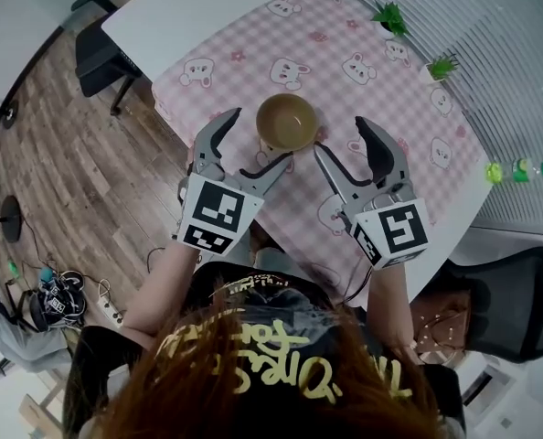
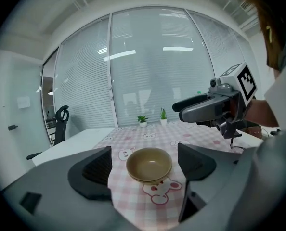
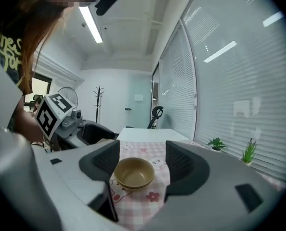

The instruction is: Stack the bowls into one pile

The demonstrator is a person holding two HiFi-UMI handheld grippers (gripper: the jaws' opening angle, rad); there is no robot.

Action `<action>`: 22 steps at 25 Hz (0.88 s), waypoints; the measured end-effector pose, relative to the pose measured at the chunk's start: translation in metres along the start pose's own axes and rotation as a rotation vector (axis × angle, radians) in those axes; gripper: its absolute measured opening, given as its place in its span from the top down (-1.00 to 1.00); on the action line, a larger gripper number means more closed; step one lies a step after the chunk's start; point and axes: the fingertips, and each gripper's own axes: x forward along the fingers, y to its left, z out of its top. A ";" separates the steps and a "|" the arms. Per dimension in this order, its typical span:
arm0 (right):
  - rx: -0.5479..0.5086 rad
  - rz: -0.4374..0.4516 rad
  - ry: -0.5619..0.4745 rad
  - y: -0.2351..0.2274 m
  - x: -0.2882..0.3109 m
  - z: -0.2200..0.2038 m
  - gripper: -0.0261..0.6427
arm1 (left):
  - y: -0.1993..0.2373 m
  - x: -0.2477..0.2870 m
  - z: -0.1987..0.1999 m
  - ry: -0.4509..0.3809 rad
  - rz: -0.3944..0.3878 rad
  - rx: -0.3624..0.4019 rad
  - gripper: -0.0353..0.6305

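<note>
Bowls (image 1: 286, 122) sit as one brown unit on the pink checked cloth (image 1: 381, 108). In left gripper view a 2nd rim line shows just under the top rim, so prob. two nested, exact count can't be told. No loose bowl in any view, so my read is pile made, task at or near its end. Left gripper (image 1: 258, 137) has jaws wide apart, nothing btw. the pads, gripping nothing. Right gripper (image 1: 339, 135) is the same: jaws spread wide, empty. Why held so: both hover low & aim inward at the bowls from either flank, jaws wider than the rim, which fits a hands-off hover or readiness to nudge the pile straight; can't say which. Rel. to left claw, bowls lie straight ahead on its centre line, just past the jaw tips, clear of both pads; the right gripper shows beyond them & to the right. Rel. to right claw, bowls again lie dead ahead btw. the two jaws' lines, a bit past the tips, not touching; the left one's marker cube sits off to this claw's left. In head view bowls lie btw. the two claws & slightly ahead of both. The left one's inner jaw tip is nearest the rim, close but seemingly clear. Bowls are upright, mouth up, level on cloth, so no propping needed. Only risk I see is a bump from an open jaw if a claw swings in.
</note>
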 end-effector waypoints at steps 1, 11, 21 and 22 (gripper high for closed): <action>0.009 -0.014 -0.026 -0.002 -0.003 0.008 0.02 | 0.000 -0.003 0.007 -0.020 0.000 -0.009 -0.40; 0.003 -0.096 -0.191 -0.005 -0.034 0.070 0.07 | -0.001 -0.036 0.067 -0.196 0.016 -0.035 -0.32; 0.036 -0.105 -0.242 -0.002 -0.043 0.082 0.55 | 0.005 -0.055 0.087 -0.283 0.067 -0.056 0.24; 0.036 -0.105 -0.244 -0.001 -0.042 0.082 0.61 | 0.005 -0.056 0.088 -0.286 0.072 -0.054 0.32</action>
